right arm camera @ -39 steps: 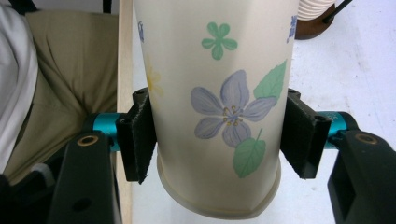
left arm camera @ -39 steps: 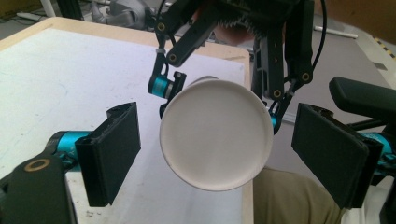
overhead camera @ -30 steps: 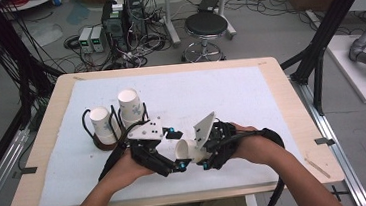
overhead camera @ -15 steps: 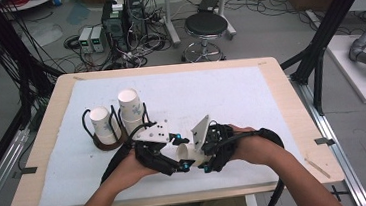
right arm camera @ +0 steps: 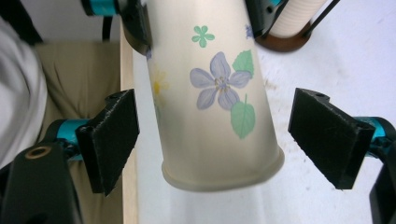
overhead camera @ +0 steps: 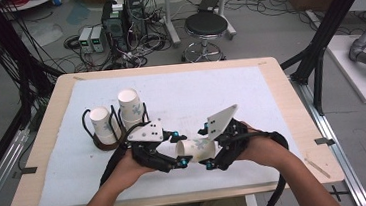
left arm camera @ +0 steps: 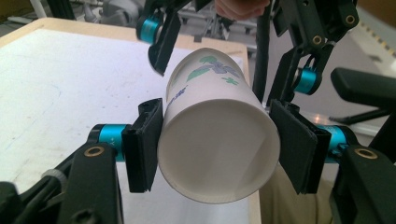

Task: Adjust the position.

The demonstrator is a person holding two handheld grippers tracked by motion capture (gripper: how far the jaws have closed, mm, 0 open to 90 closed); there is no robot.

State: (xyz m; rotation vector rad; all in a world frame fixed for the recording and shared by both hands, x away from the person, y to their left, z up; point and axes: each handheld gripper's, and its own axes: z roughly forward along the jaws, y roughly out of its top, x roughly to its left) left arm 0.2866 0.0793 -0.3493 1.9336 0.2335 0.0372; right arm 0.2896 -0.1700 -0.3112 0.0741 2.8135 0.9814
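A white paper cup (overhead camera: 195, 149) printed with flowers lies level above the table's front, between my two grippers. My left gripper (overhead camera: 179, 147) is shut on its wide open end; in the left gripper view its pads (left arm camera: 142, 144) press both sides of the cup (left arm camera: 219, 140), and its jaws have just been closing. My right gripper (overhead camera: 207, 147) straddles the other end. In the right gripper view both pads (right arm camera: 109, 137) stand clear of the cup (right arm camera: 210, 93); its jaws have just been opening.
A dark wire cup holder (overhead camera: 105, 142) at the left holds two upside-down paper cups (overhead camera: 101, 124) (overhead camera: 130, 105). A white mat (overhead camera: 250, 92) covers the wooden table (overhead camera: 291, 98). The table's front edge runs just below my hands.
The left jaws closed onto the cup's open end while the right gripper still held it. The right jaws have since spread off the cup. Both hands stayed roughly in place.
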